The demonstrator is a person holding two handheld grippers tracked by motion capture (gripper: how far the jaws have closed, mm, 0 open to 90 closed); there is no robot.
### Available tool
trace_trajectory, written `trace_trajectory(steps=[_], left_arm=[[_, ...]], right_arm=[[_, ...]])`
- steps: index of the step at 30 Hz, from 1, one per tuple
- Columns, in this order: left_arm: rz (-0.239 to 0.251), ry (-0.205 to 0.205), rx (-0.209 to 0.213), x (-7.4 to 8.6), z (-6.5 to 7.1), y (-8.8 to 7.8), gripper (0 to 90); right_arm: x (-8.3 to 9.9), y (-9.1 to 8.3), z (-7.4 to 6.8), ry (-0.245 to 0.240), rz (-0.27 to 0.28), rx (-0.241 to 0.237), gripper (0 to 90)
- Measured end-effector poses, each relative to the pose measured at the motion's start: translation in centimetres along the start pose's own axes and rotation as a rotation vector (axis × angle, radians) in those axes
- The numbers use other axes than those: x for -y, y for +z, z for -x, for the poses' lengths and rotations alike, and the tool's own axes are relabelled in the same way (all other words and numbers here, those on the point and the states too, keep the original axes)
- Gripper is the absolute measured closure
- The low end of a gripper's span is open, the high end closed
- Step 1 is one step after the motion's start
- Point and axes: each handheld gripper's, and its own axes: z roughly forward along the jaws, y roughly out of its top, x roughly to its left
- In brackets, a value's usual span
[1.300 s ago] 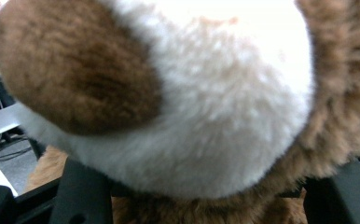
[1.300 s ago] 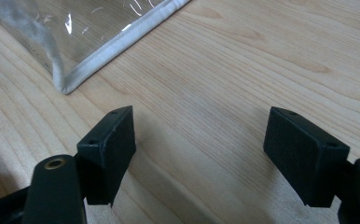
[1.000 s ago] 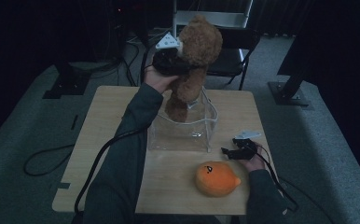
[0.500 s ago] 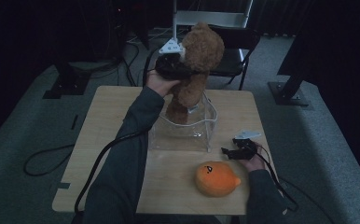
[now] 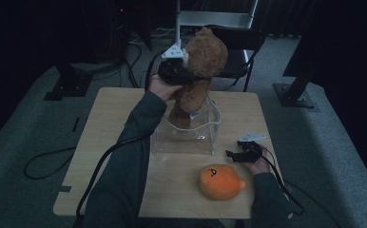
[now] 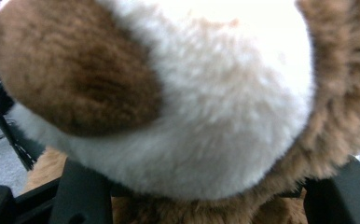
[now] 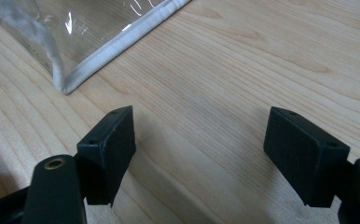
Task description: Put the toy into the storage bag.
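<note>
A: Left hand-held gripper status?

B: Clenched on the brown teddy bear, around the neck. Bear hangs below it, legs inside the clear bin.

A: Right one?

B: Right hand-held gripper is released, jaws wide with nothing between, resting low on the surface. Bin corner just ahead of its jaws, orange plush near, beside that hand.

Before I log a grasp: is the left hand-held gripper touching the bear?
Touching. In the left gripper view both black jaws press into the bear; the high view shows the left hand-held gripper clamped on it above the clear bag.
</note>
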Motion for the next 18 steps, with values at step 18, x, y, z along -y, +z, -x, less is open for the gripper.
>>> trace_trajectory(steps=[18], left_arm=[[-0.058, 0.018, 0.031, 1.1, 0.3, 0.6, 39.7]], right_arm=[[0.0, 0.0, 0.0, 0.000, 0.000, 0.000, 24.0]])
